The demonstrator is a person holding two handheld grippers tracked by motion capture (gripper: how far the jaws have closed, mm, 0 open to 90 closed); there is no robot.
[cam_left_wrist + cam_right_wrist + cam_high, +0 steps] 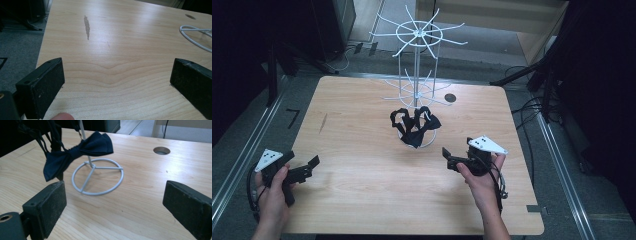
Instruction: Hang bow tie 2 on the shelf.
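so, at the left edge of the wooden bench [362, 150] the left hand-held gripper [307, 169] sits in the person's left hand [273, 192], its jaws spread wide with nothing between them; in its own view they frame bare wood and a dark streak [86, 23]. mid-bench stands a white wire rack [418, 75] on a ring base [98, 176], with black bow ties [414, 122] hanging low around its post. a round hole [450, 97] lies just right of the rack. near the right side the right hand-held gripper [454, 159], held in the right hand [482, 182], points toward the rack, jaws also spread and empty, apart from the ties.
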